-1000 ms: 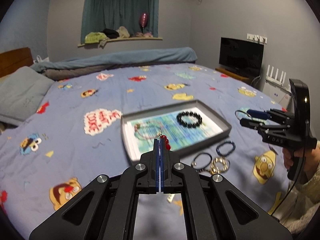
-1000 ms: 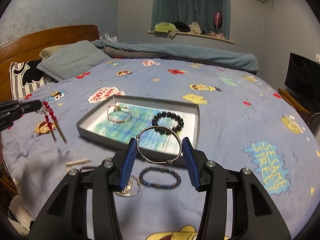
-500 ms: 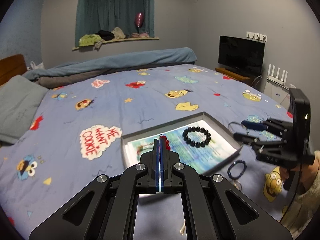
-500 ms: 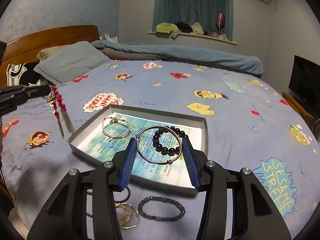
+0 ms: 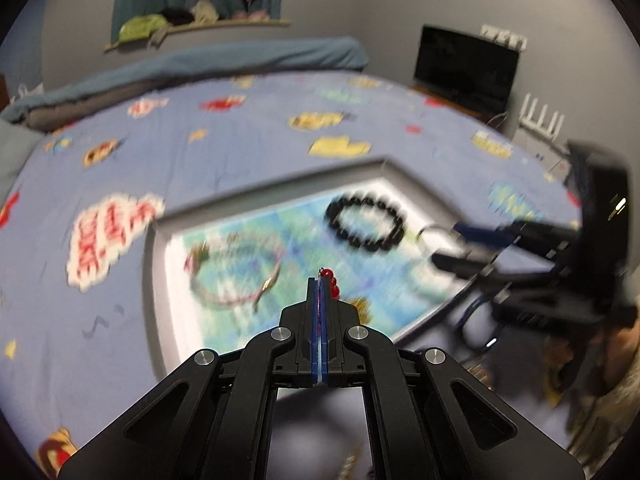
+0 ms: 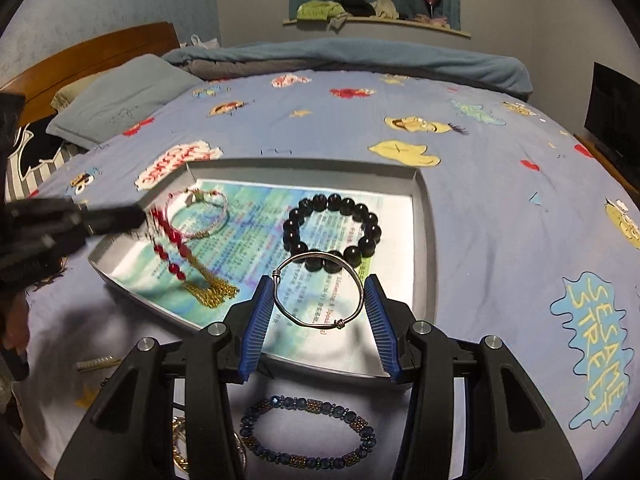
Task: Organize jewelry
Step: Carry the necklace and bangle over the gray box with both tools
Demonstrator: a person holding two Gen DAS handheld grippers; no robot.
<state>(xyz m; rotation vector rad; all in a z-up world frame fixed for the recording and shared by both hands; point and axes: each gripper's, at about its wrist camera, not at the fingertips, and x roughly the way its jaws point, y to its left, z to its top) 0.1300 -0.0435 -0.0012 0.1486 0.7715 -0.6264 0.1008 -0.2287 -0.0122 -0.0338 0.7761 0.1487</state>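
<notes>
Blue beaded bracelet (image 6: 308, 432): nearest me, loose on the bedspread (image 6: 500, 240) just before the tray's near wall; I judge it light and elastic, best pinched across one side of the strand.

Right tool (image 6: 318, 316): half spread, pads pressing the outside of the silver bangle (image 6: 320, 292) from both sides, over the tray's near right part. The bangle is a stiff, thin, smooth wire hoop; I judge it could twist or slip if the squeeze is uneven.

Left tool (image 5: 320, 300): pressed together on the top of the red bead strand (image 6: 172, 248), which hangs at the tray's left, its gold tassel (image 6: 212, 292) touching the paper. Limp and swinging; I would lower it before letting go.

Tray (image 6: 424, 248): shallow, grey raised walls all round. I must clear the near wall on entry.

Open room: bare paper lies in the near middle, between tassel and bangle.

Black bead bracelet (image 6: 332, 232): far right in the tray, heavy-looking round beads.

Thin pink bangle (image 6: 200, 216): far left, delicate.
</notes>
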